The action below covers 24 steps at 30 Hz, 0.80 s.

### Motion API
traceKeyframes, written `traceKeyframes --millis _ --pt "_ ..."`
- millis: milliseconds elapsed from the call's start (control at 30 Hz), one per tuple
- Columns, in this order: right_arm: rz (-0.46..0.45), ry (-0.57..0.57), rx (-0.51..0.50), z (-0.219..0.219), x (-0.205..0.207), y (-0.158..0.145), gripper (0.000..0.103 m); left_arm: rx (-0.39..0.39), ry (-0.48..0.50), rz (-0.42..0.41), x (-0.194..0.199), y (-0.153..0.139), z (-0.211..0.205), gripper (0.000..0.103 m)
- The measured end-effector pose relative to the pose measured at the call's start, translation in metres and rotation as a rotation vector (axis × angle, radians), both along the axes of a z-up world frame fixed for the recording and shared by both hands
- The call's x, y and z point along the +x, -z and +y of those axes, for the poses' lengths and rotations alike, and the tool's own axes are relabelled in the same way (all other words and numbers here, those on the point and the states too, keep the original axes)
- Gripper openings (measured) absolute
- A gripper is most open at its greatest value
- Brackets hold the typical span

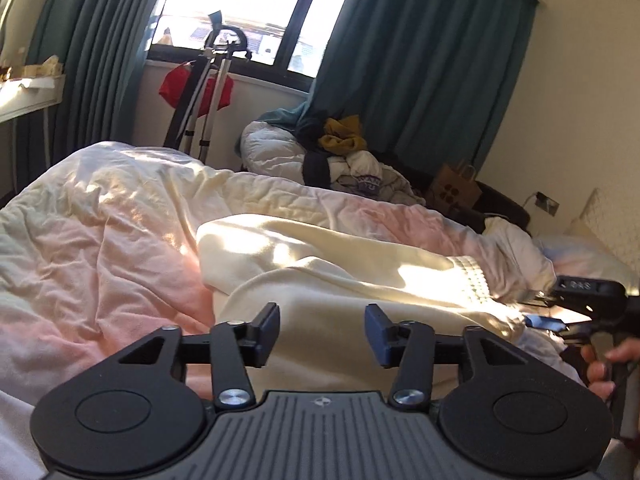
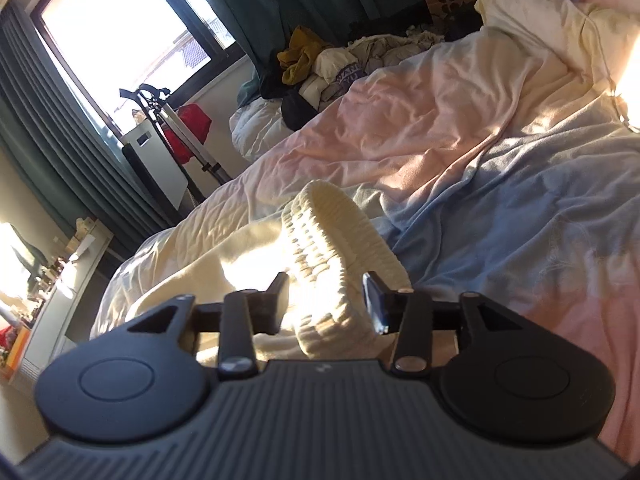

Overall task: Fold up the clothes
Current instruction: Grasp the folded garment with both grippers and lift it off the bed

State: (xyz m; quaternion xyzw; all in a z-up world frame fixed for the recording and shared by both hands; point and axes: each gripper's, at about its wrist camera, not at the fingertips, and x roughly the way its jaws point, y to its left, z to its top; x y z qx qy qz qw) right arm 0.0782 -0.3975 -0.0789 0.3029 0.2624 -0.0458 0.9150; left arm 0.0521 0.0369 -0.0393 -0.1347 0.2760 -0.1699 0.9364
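A cream sweater [image 1: 328, 272] lies spread on the pink and blue duvet [image 1: 100, 240]. My left gripper [image 1: 322, 330] hovers just above the sweater's near part, open, with nothing between its fingers. In the right wrist view the sweater's ribbed hem [image 2: 340, 240] rises in a fold straight ahead. My right gripper [image 2: 326, 300] stands open around the near end of that ribbed band, its fingers apart on either side. The right gripper [image 1: 576, 304] also shows at the right edge of the left wrist view, held by a hand [image 1: 604, 364].
A heap of other clothes [image 1: 348, 160] with a mustard garment lies beyond the bed under the teal curtains [image 1: 420, 60]. A folded metal stand with a red cloth [image 1: 200, 92] leans by the window. A paper bag [image 1: 456, 188] sits at the far right, a white shelf [image 2: 68, 280] at the left.
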Motion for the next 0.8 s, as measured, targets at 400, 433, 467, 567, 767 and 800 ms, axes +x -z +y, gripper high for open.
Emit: traceKeyframes --millis 400,433,467,567,767,800 --pt "0.182 -0.062 0.434 0.01 0.0 0.061 0.083 -0.382 -0.106 0.25 0.043 0.033 0.043 0.1" --pt "0.189 -0.074 0.446 0.014 0.004 0.066 0.083 -0.393 -0.103 0.268 0.047 0.039 0.043 0.1" --pt "0.194 -0.085 0.452 0.018 0.007 0.069 0.083 -0.404 -0.1 0.286 0.051 0.044 0.043 0.1" --pt "0.195 -0.08 0.485 0.025 0.018 0.081 0.083 -0.447 -0.097 0.349 0.064 0.062 0.041 0.1" --pt "0.12 -0.035 0.62 0.024 0.031 0.094 0.091 -0.531 -0.099 0.414 0.079 0.089 0.041 0.098" --pt "0.097 -0.035 0.635 0.024 0.031 0.093 0.091 -0.54 -0.103 0.416 0.079 0.091 0.042 0.097"
